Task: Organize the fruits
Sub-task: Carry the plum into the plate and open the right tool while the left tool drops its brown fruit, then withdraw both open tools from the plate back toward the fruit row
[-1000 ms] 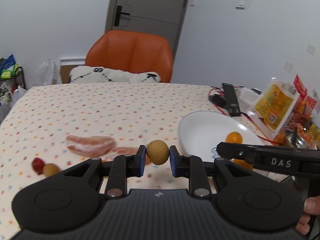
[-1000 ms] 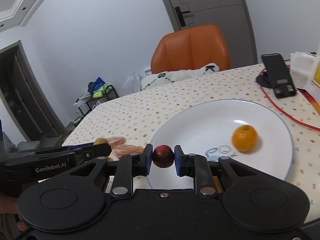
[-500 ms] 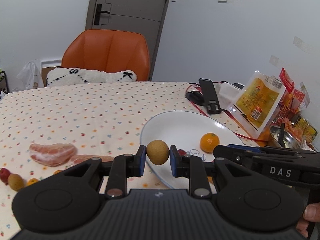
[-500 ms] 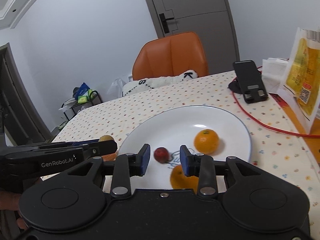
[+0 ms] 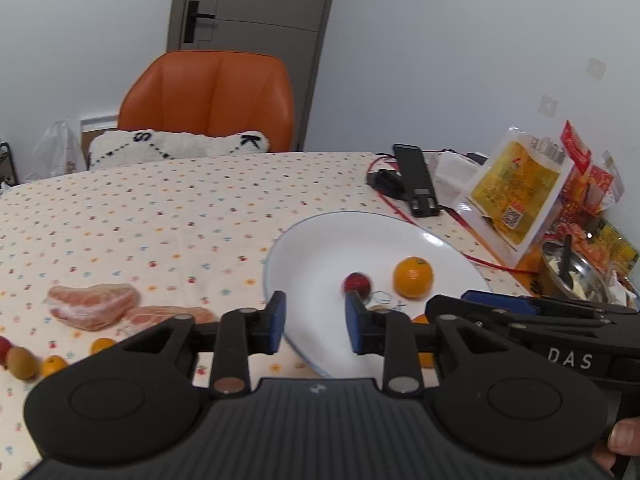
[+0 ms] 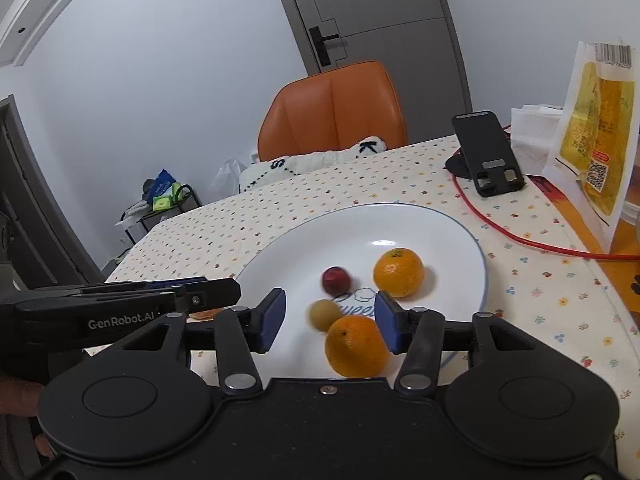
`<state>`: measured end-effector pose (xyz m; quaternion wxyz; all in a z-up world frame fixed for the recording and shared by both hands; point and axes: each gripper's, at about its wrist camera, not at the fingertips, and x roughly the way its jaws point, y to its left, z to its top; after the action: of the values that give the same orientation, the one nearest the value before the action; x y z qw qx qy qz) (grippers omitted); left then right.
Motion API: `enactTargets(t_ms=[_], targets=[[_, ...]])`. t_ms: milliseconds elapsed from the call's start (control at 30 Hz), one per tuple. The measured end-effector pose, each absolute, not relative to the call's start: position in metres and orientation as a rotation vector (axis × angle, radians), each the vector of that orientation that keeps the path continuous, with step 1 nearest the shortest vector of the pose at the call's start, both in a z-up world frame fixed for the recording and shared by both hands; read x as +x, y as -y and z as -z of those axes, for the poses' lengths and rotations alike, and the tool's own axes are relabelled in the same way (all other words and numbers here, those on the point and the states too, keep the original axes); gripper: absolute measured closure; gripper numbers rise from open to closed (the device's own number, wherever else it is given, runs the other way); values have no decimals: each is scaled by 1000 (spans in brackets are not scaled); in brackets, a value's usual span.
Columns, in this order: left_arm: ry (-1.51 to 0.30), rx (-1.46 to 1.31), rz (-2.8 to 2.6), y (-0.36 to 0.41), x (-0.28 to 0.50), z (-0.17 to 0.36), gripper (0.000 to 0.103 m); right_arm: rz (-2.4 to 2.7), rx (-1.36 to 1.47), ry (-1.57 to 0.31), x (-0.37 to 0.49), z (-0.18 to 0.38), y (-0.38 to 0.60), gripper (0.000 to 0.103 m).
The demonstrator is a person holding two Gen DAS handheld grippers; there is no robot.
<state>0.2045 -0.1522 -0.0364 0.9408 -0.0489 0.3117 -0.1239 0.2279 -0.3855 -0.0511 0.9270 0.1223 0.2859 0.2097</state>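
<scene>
Four fruits I count on the white plate (image 6: 460,236): two oranges, one small red fruit and one small yellow-brown fruit. The far orange (image 6: 398,272) is round, bright and glossy, ahead of my right gripper (image 6: 330,322) and a little right of its centre line. The near orange (image 6: 355,346) is larger in view and sits between that gripper's blue pads, close against the right one; whether it touches I cannot tell. The red fruit (image 6: 336,280) is dark and smooth, just ahead of the gap. The yellow-brown fruit (image 6: 325,314) is blurred, lying in the gap just left of the near orange. My right gripper's jaws stand wide apart with nothing clamped. My left gripper (image 5: 315,328) is likewise spread and empty, its jaws over the plate's near rim; from it the red fruit lies just ahead of the right pad and the far orange beyond to the right. Off the plate, to the left gripper's left on the dotted tablecloth (image 5: 160,216): two peeled pinkish citrus segments (image 5: 94,306), two tiny orange fruits (image 5: 102,345), one yellow-brown fruit (image 5: 21,362), and one red fruit (image 5: 3,347) cut by the frame edge.
</scene>
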Motion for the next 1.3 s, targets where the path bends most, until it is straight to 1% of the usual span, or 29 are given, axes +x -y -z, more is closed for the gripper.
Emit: enactTargets(t_ms=[33,100,167,200,233,267,333,433,567,633,700,867,1300], targets=[[-637,-101,242,149,203,36,61,-433,251,-587,227,51,384,49],[-634,-105,220,142,201,34,46,-443,253,-588,227,51,381,44],[-627,-106,195,135,197,32,39,-448,256,-583,226,51,378,37],[-626,-107,180,132,196,32,36,-445,254,-580,226,50,376,32],[-628,-109,166,128,194,31,34,-441,250,-577,225,50,375,26],[-632,-112,157,125,192,31,34,-436,247,-575,225,50,373,23],[-637,-124,144,118,190,30,32,-426,245,-571,224,49,370,10],[-642,-126,118,113,187,29,27,-415,250,-557,221,46,369,1],[-649,-107,76,107,181,29,24,-393,229,-534,216,42,365,0],[-646,-107,63,102,177,30,20,-375,212,-528,215,41,361,0],[-643,-110,52,98,173,30,13,-362,202,-523,213,41,357,0],[-619,-127,40,87,164,26,0,-354,191,-513,211,38,348,0],[-603,-143,-2,53,143,23,0,-370,155,-516,202,31,322,0]])
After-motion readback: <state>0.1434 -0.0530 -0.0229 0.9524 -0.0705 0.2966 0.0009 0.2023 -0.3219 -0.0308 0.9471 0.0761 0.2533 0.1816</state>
